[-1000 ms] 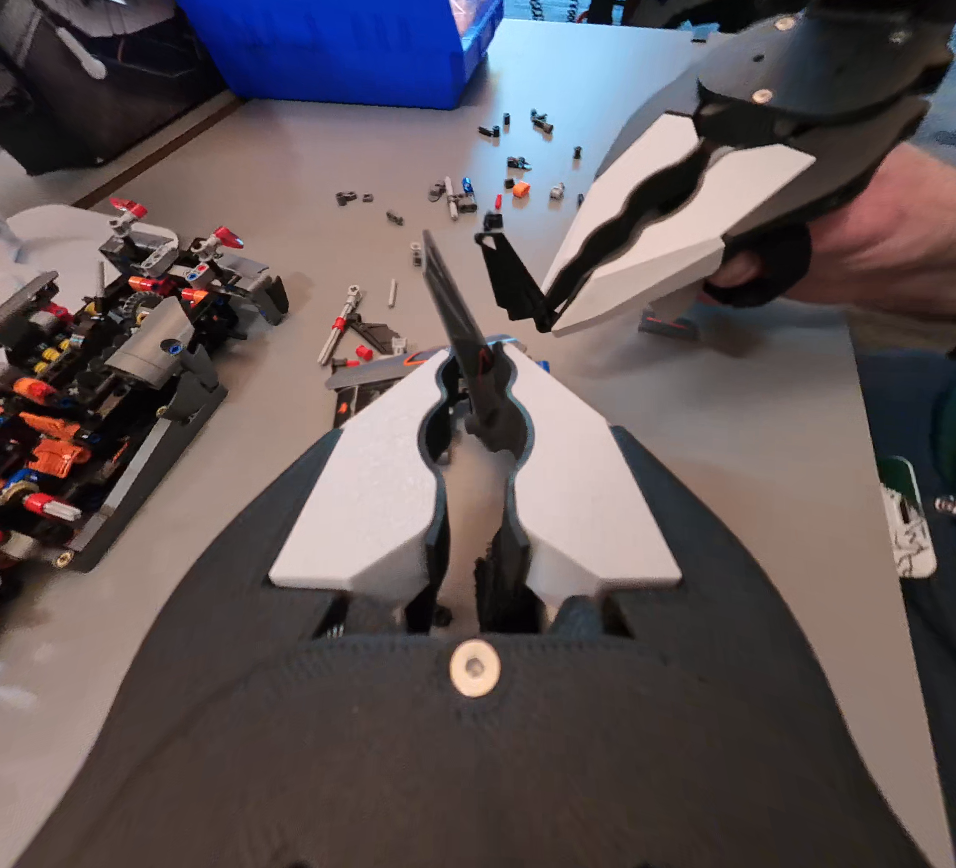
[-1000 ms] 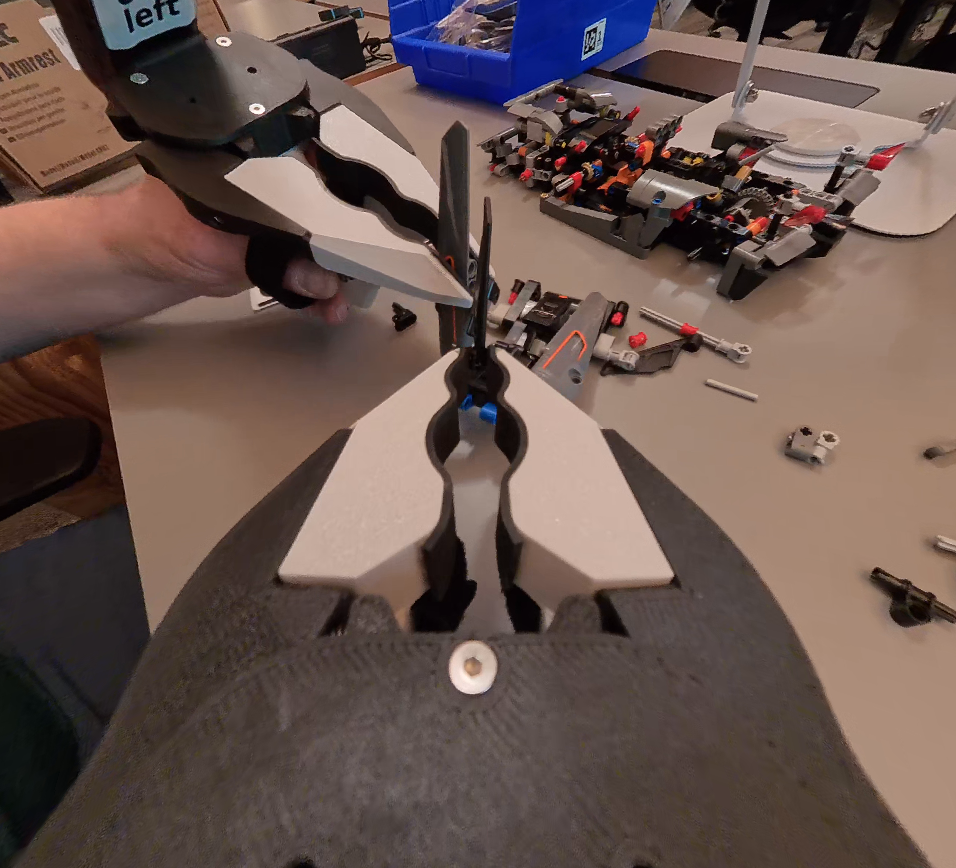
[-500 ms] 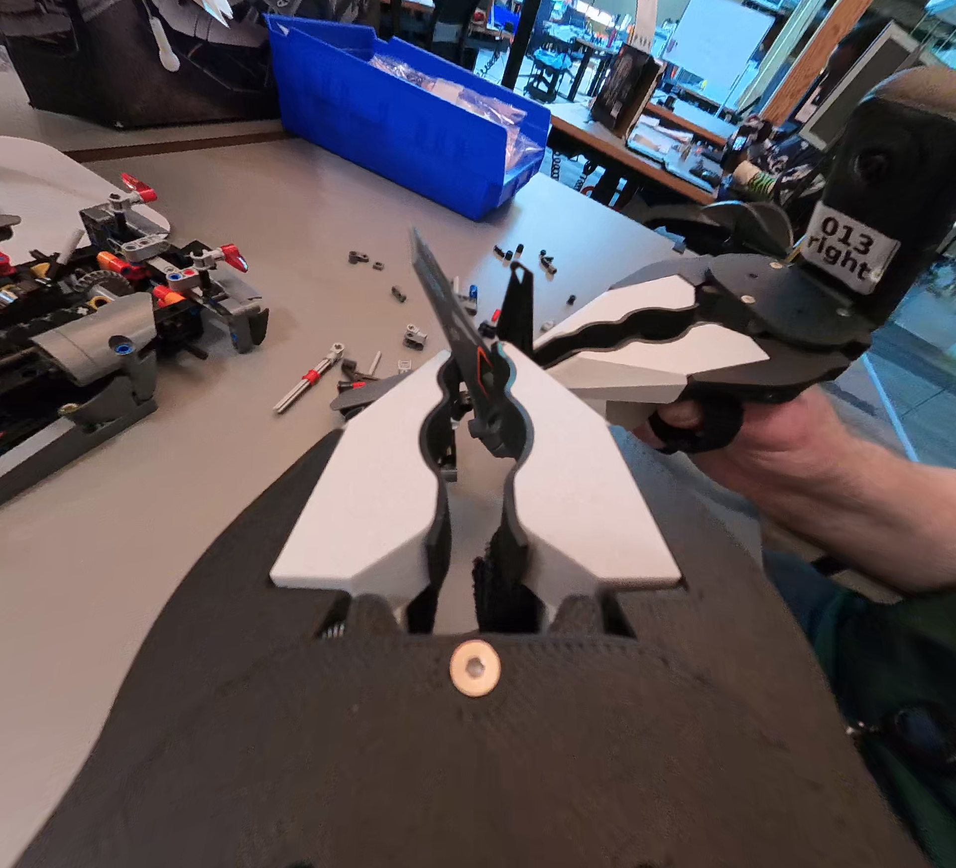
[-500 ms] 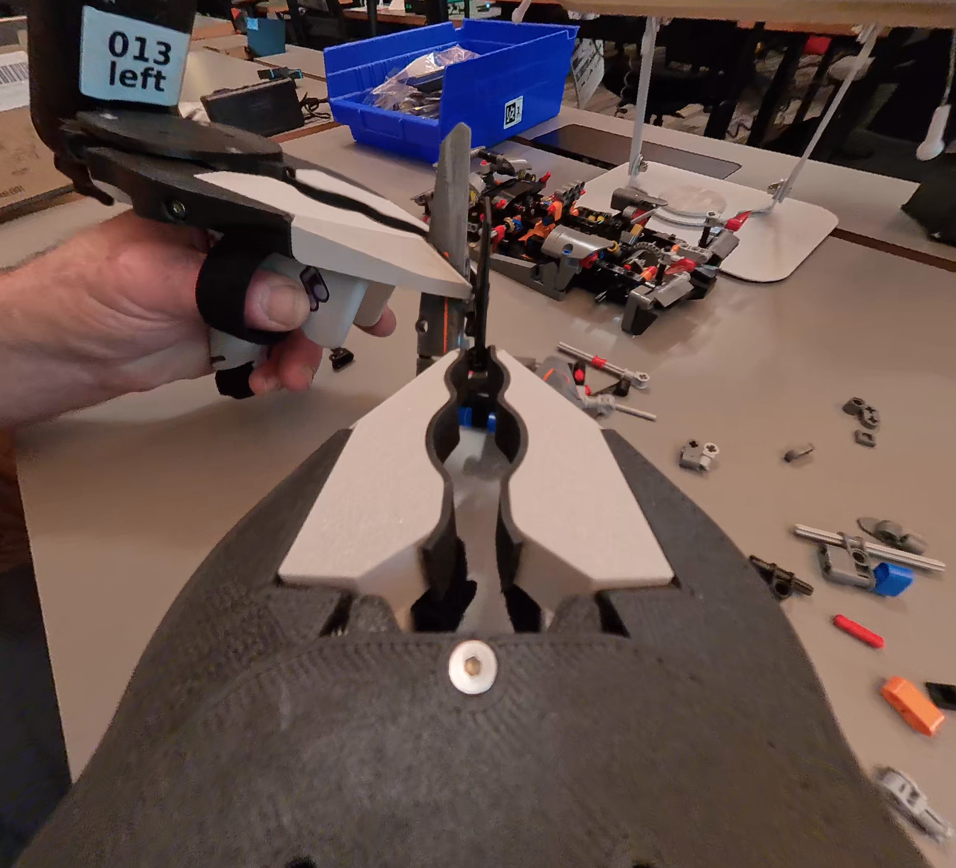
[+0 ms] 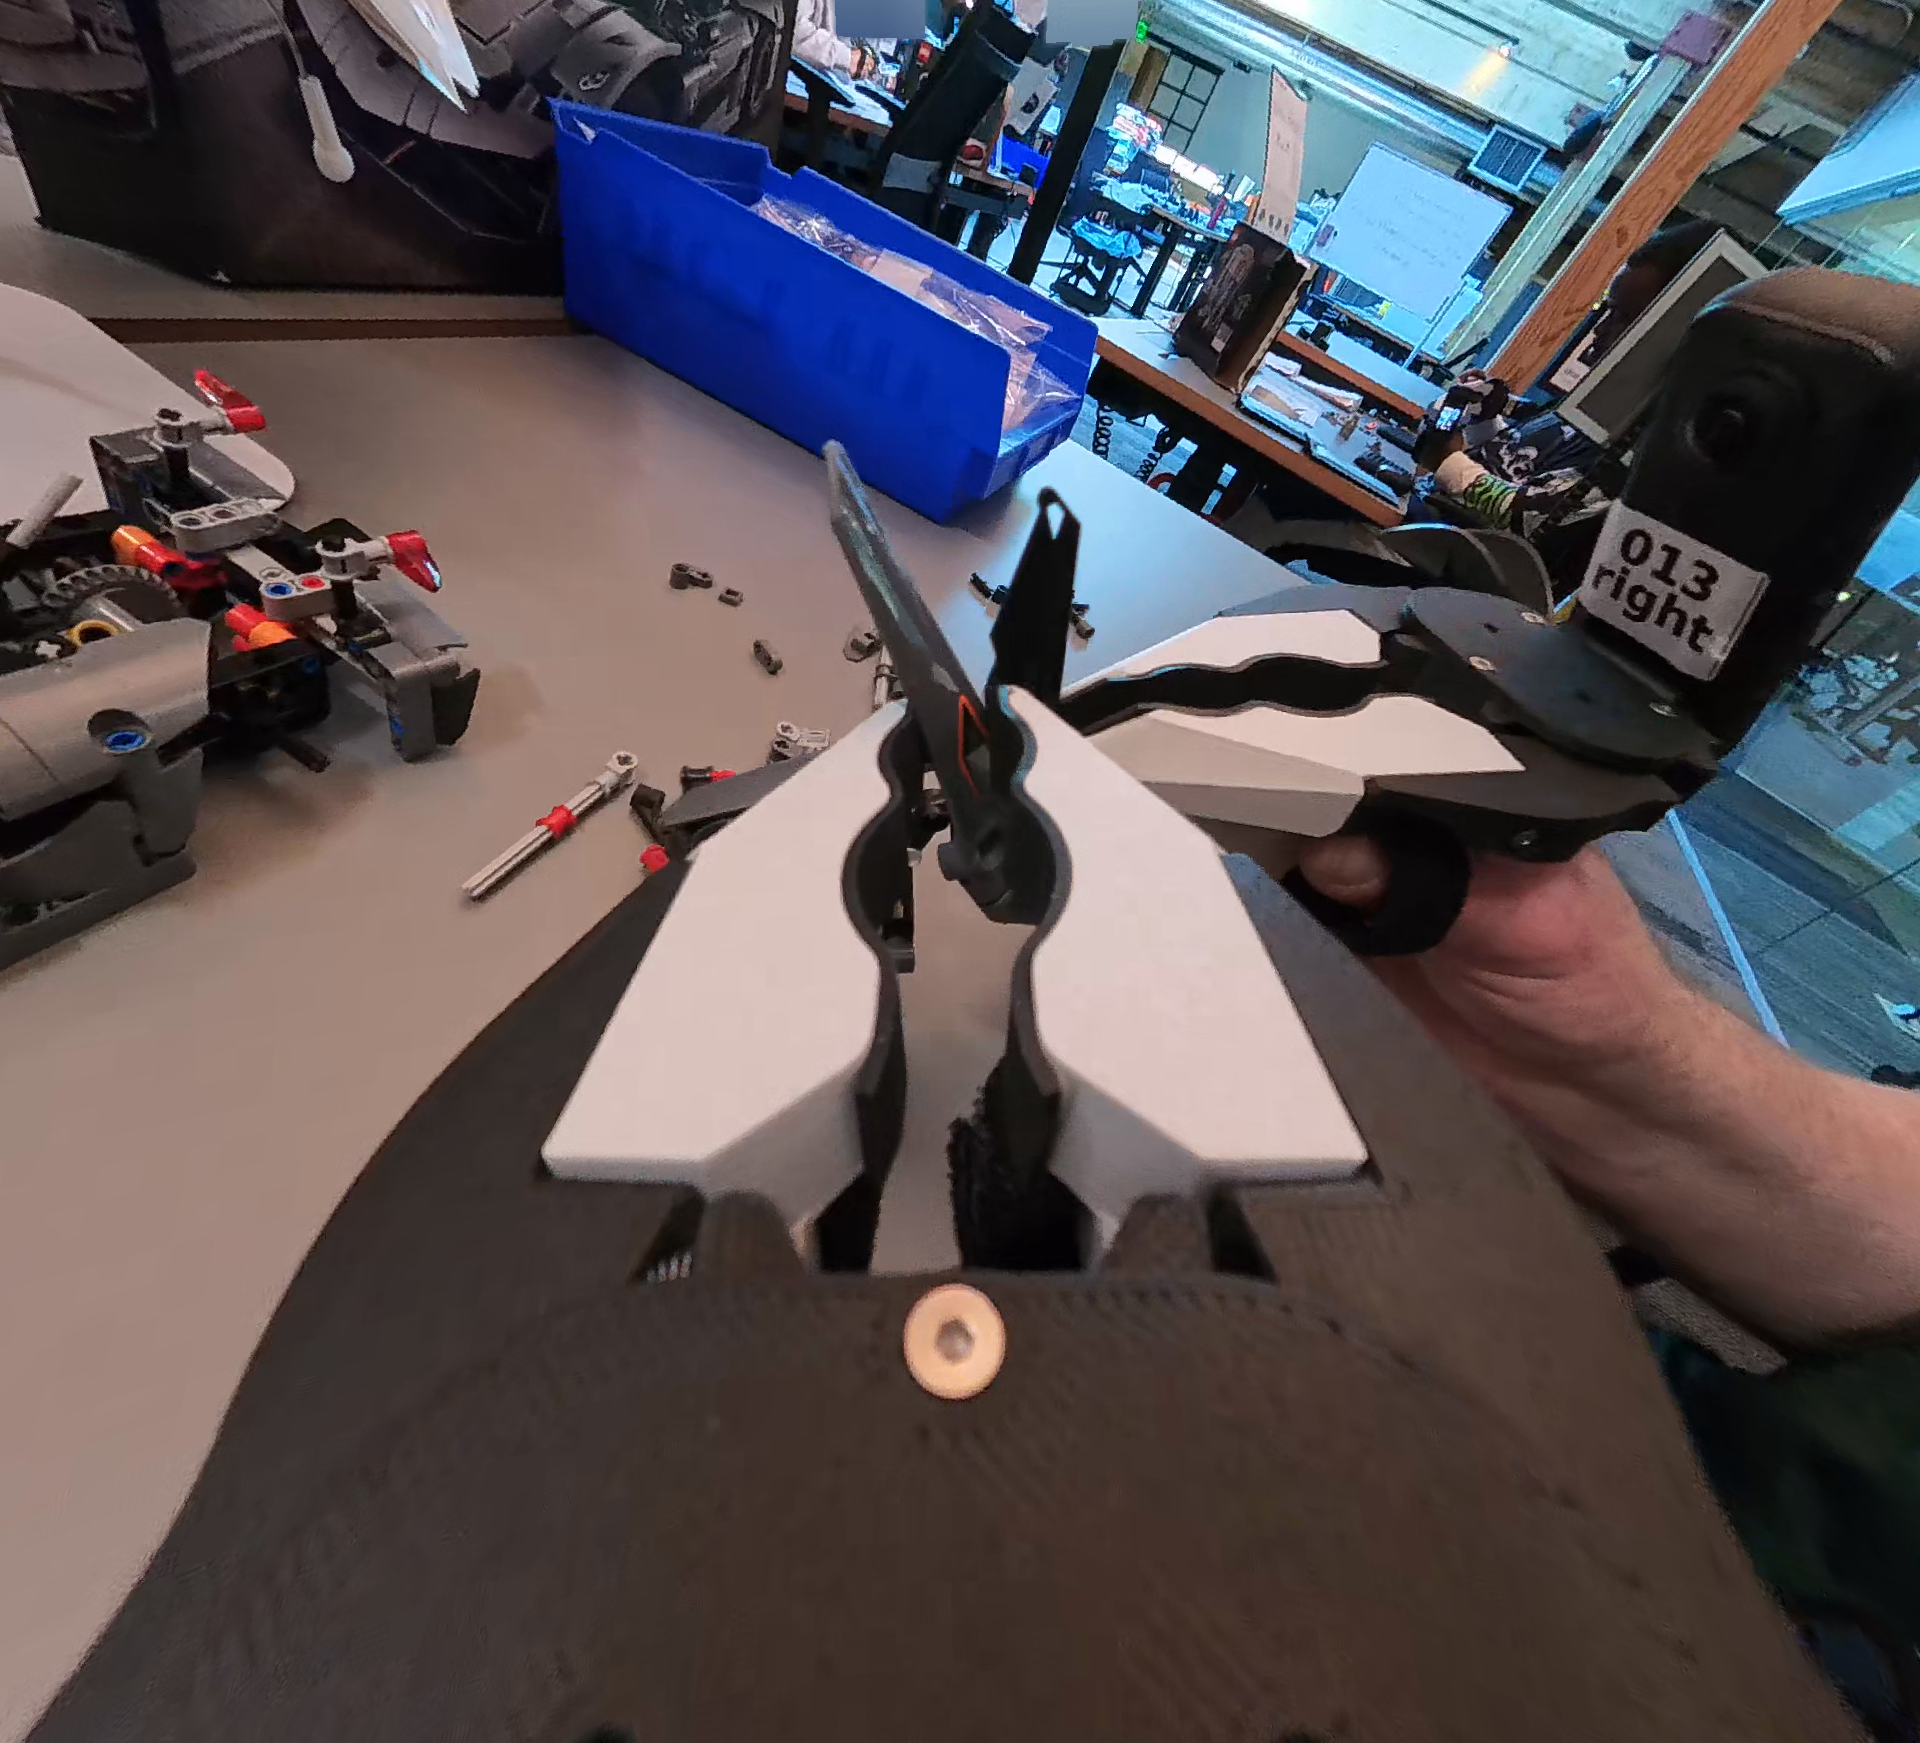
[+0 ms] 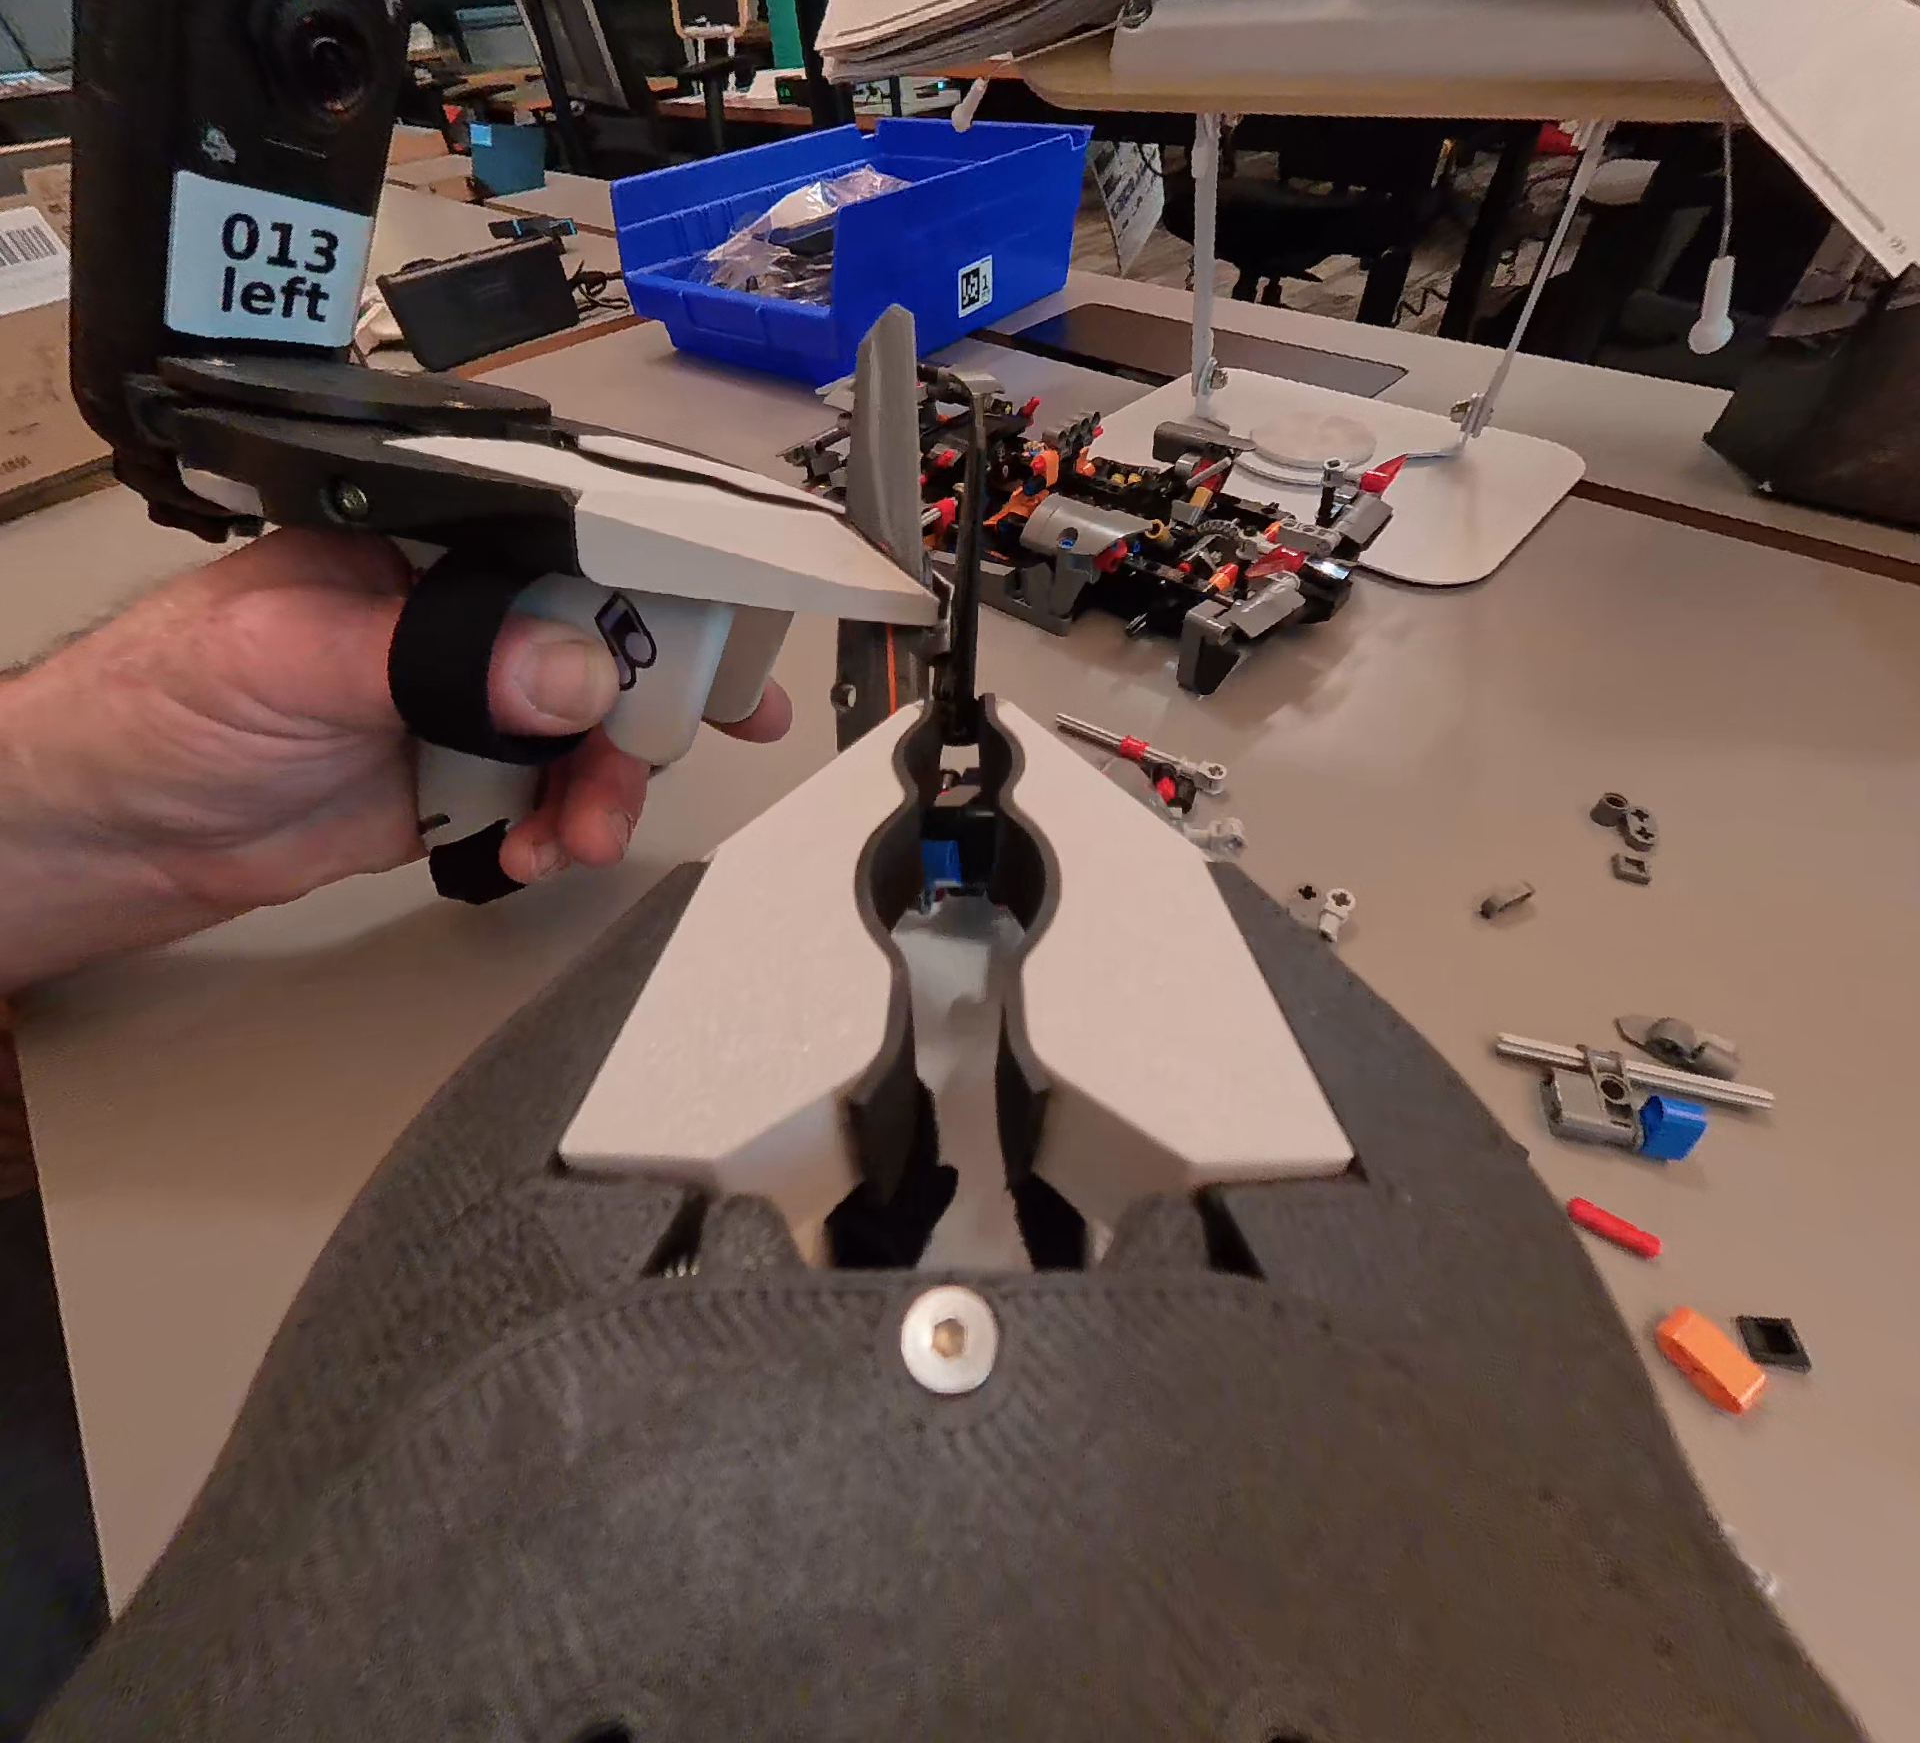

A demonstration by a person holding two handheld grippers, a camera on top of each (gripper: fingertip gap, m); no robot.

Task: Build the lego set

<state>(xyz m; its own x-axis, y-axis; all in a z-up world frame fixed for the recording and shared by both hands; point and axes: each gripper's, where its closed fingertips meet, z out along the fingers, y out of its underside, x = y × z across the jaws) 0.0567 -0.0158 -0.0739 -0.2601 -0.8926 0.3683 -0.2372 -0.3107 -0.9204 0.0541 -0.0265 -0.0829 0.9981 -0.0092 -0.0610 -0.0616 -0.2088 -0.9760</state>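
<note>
Left claw [image 5: 951,737]: clamped tight on a long dark grey panel piece [image 5: 899,613] with a thin orange line, which stuck up and leaned away to the left in its own view.
Right claw [image 6: 961,717]: squeezed shut on a thin black piece [image 6: 966,530] that stood pretty much upright; a little blue bit [image 6: 945,862] sat back between the fingers.
Where the two pieces were: up in the air over the table [image 5: 582,467], right beside each other at the claw tips. Couldn't tell if they actually touched.
Half-built car [image 6: 1122,530]: on the table beyond the claws, black and grey with orange and red bits.
Loose parts: scattered on the table, including a grey axle with a red bush [image 5: 551,826] and an orange brick [image 6: 1709,1361].
Blue bin [image 6: 862,239]: further back, clear bags inside.
</note>
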